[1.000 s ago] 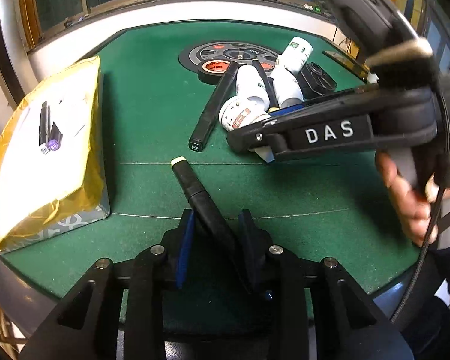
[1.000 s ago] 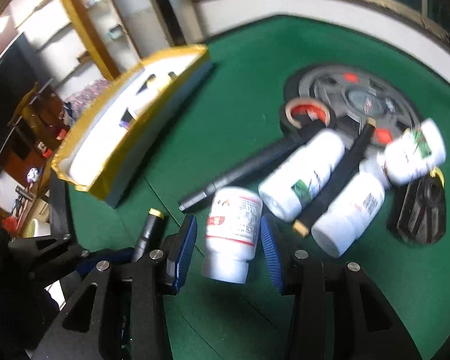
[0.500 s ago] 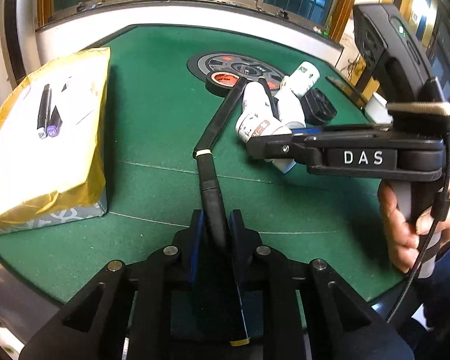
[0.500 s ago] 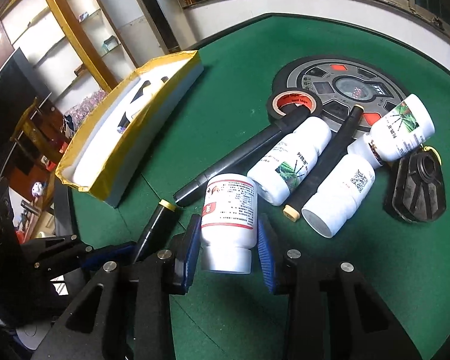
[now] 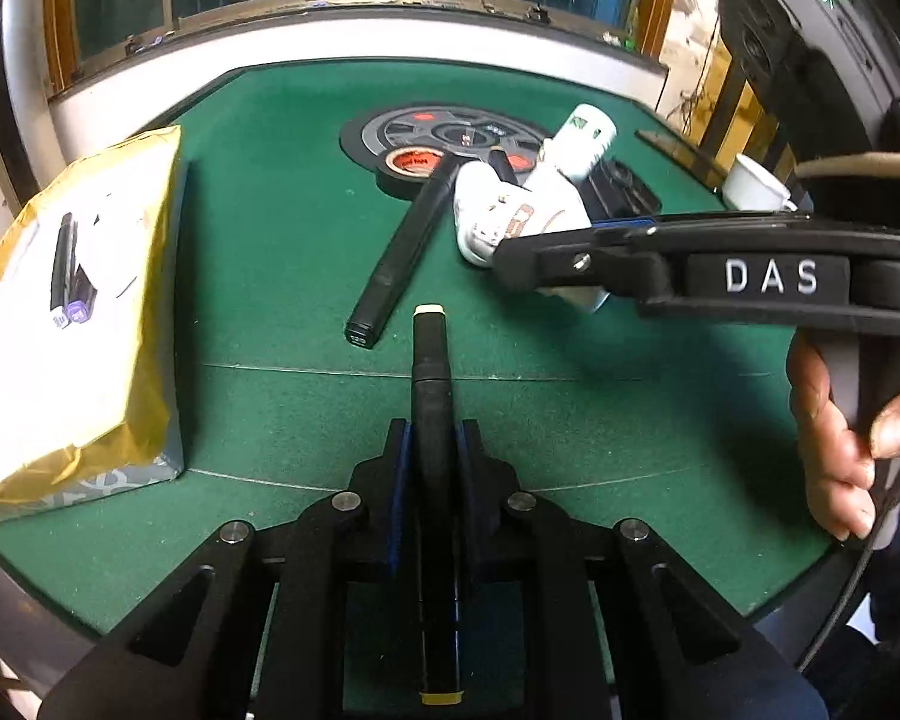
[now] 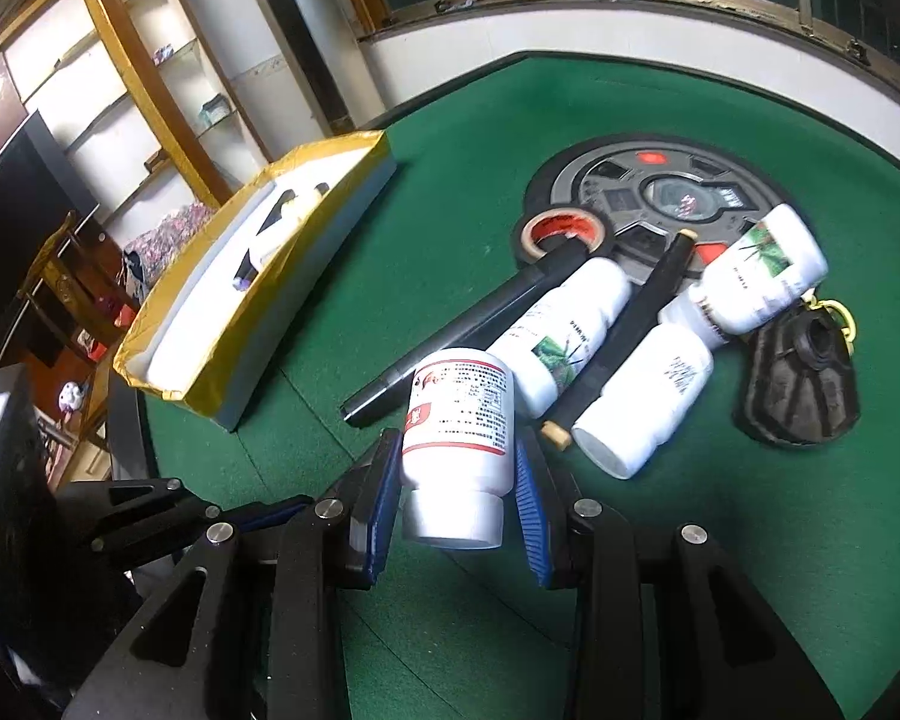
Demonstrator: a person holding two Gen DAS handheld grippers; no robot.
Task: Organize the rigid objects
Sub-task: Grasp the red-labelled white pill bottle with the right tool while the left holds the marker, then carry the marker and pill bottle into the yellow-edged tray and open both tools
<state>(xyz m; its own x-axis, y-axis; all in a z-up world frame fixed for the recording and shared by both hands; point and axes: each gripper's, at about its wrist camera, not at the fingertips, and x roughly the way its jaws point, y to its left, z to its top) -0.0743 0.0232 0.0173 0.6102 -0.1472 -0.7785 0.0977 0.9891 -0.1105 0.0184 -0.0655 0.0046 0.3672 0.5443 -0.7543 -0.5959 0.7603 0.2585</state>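
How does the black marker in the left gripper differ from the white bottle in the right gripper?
The marker is black, long and thin; the bottle is white, short and wide, with a red printed label. The left gripper is shut tight on the marker, while the right gripper holds the bottle with its jaws standing wider apart. The marker points straight forward from its gripper; the bottle is gripped near its cap end. Both are rigid and clamped between blue pads.

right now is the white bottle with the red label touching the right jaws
Touching. The right wrist view shows the white bottle with the red label pinched between both blue pads of the right gripper, with no gap.
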